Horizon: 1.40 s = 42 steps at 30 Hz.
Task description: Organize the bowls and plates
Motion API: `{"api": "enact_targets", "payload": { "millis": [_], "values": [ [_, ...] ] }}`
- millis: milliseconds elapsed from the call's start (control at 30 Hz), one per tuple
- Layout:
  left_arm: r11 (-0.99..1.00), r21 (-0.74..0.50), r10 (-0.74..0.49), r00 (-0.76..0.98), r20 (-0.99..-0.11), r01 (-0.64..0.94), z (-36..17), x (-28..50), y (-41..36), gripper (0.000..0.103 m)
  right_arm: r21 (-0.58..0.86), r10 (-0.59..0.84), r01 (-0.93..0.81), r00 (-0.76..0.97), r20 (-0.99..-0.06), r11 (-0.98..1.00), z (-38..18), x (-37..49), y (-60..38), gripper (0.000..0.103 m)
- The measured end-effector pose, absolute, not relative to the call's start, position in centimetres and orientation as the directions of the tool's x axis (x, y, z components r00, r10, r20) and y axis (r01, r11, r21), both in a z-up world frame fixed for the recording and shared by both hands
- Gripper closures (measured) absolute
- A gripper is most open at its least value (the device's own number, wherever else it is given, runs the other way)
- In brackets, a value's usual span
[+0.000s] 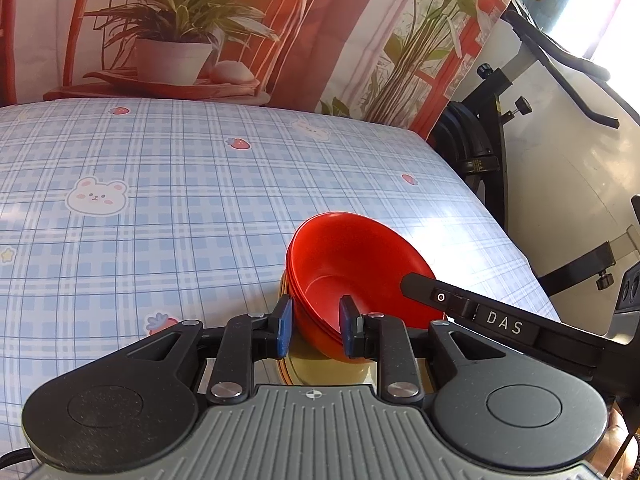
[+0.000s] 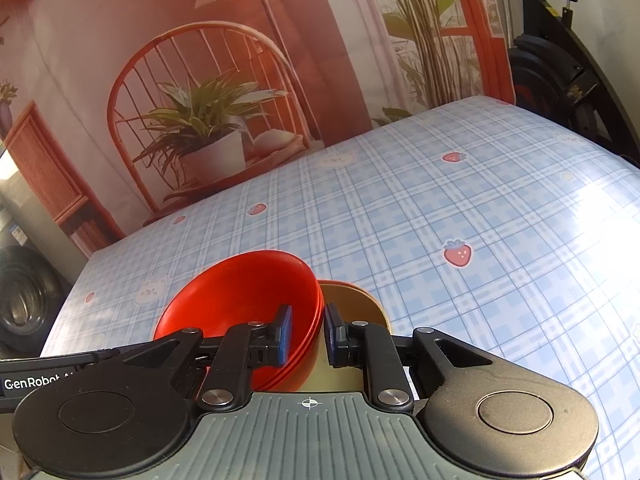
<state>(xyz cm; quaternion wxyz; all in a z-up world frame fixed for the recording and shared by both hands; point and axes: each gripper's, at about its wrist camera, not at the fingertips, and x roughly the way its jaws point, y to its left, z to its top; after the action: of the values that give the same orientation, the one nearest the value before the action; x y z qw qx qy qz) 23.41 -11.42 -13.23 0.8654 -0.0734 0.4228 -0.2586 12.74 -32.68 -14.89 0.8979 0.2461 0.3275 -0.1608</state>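
Both tools, left (image 1: 313,326) and right (image 2: 307,334), pinch opposite rims of nested glossy red plastic bowls (image 1: 352,272) tilted over yellow plates (image 2: 352,304) on the plaid-covered desk (image 1: 160,208); uneven release could tip them.

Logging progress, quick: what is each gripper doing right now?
Left gripper: closed on the rim of the red bowls.
Right gripper: pads straddle the red bowls' rim; whether it grips cannot be told.
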Motion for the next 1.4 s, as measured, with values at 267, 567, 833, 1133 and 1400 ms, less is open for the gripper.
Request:
{"api": "enact_targets", "payload": {
  "millis": [267, 567, 833, 1133, 1400],
  "values": [
    [0.873, -0.307, -0.479, 0.547, -0.687, 0.379, -11.8, 22.7, -10.9, 0.069, 0.322, -0.140, 0.429, 0.755, -0.640, 0.844, -13.3, 12.1, -32.4, 0.078],
    [0.906, -0.219, -0.410, 0.628, -0.661, 0.361, -9.0, 20.9, -10.2, 0.069, 0.299, -0.157, 0.394, 0.793, -0.588, 0.869, -10.4, 11.0, -31.6, 0.072],
    [0.939, -0.119, -0.328, 0.738, -0.590, 0.322, -4.8, 18.0, -9.3, 0.065, 0.254, -0.176, 0.352, 0.832, -0.527, 0.901, -6.1, 9.2, -30.1, 0.055],
    [0.951, -0.053, -0.294, 0.839, -0.458, 0.305, 0.4, 13.0, -7.4, 0.025, 0.183, -0.176, 0.269, 0.896, -0.408, 0.946, 1.0, 6.7, -27.2, 0.017],
    [0.970, -0.027, -0.236, 0.910, -0.342, 0.241, 5.7, 7.7, -5.6, 0.015, 0.128, -0.175, 0.230, 0.924, -0.341, 0.965, 6.4, 3.8, -24.5, 0.000]
  ]
}}
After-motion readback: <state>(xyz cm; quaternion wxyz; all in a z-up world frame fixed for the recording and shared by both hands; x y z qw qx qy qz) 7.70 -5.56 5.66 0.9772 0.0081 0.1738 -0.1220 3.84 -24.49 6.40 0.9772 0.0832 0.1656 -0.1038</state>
